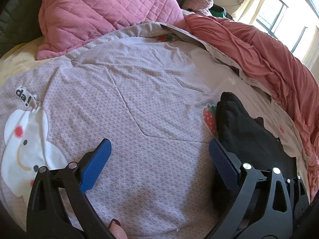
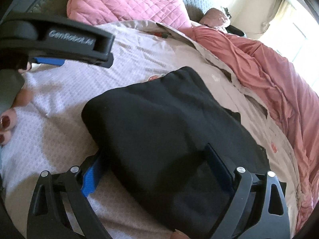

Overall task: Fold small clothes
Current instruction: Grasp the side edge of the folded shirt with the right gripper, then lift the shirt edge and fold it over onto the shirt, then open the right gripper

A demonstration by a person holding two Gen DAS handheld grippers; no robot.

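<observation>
Open left tongs (image 1: pixel 159 155) hover over bedspread (image 1: pixel 123 91) beside black garment (image 1: pixel 245 129).

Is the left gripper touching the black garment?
Cannot tell. In the left wrist view the left gripper is open; its right finger overlaps the black garment, hiding any contact or gap.

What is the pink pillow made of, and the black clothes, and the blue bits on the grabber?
The pink pillow looks like soft quilted fabric: stitched lines cross it in diamonds. The black clothes look like matte knit cloth, probably cotton; they sag and do not shine. The blue pads look like rubber or plastic with a fine bumpy grip texture.
</observation>
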